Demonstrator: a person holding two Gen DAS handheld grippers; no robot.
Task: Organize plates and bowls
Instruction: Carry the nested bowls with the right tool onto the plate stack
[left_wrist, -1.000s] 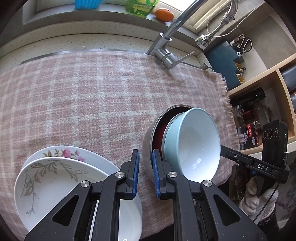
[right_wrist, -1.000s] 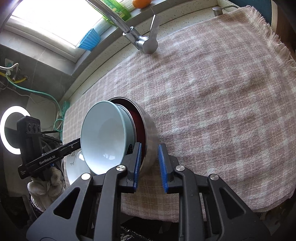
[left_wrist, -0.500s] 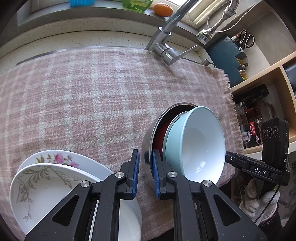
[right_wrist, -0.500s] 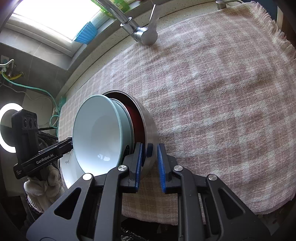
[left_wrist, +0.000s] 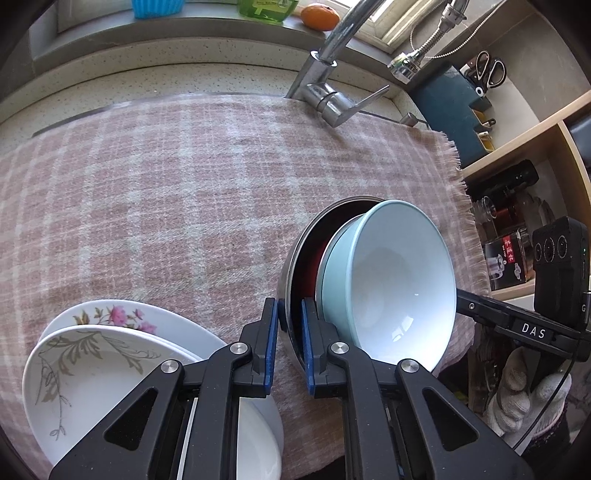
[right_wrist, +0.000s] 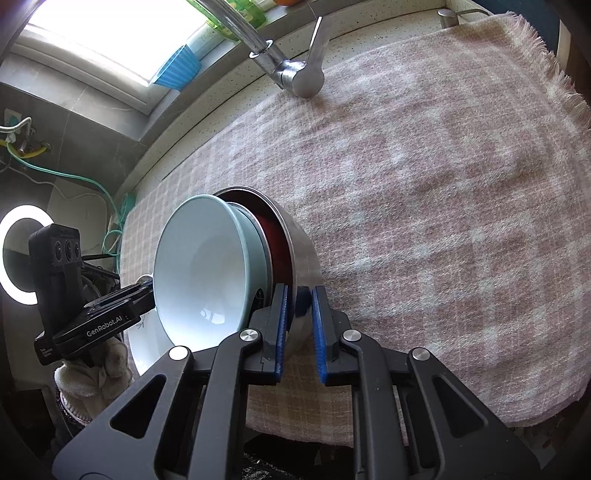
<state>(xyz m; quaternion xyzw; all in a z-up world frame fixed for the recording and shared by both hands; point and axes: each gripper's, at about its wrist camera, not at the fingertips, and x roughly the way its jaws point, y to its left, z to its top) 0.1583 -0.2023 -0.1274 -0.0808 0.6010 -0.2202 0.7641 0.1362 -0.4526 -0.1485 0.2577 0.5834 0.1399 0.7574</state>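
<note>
Pink-and-cream plaid cloth (left_wrist: 155, 192) covers the work surface, its fringed edge hanging off one side. Behind it runs a speckled stone counter with a chrome faucet (left_wrist: 325, 96), and above that a window ledge holding a blue ribbed cup (left_wrist: 157, 6), a green bottle (left_wrist: 266, 9) and an orange (left_wrist: 319, 16).

A stainless steel bowl (left_wrist: 295, 258) stands tipped on its side on the cloth, near the front edge, with a dark red bowl (left_wrist: 314, 258) nested in it and a pale blue bowl (left_wrist: 391, 284) nested innermost, its white inside facing outward. The left gripper (left_wrist: 289, 332) is clamped on the steel bowl's rim, one blue pad outside the wall and one inside. The right gripper (right_wrist: 298, 321) is clenched on the same rim from the other side.

Only the left wrist view shows two stacked white plates (left_wrist: 110, 354) with flower and leaf prints lying on the cloth just left of the gripper, a pull-out sprayer (left_wrist: 406, 66), scissors (left_wrist: 487, 70) in a dark holder, wooden shelves (left_wrist: 535, 155) with jars and boxes, and the right-hand device held in a white knit glove (left_wrist: 524, 391).

Only the right wrist view shows the bright window (right_wrist: 110, 33), a glowing ring light (right_wrist: 18, 254), green hose (right_wrist: 92, 181) along a grey tiled wall, and the left-hand device in its gloved hand (right_wrist: 92, 376).
</note>
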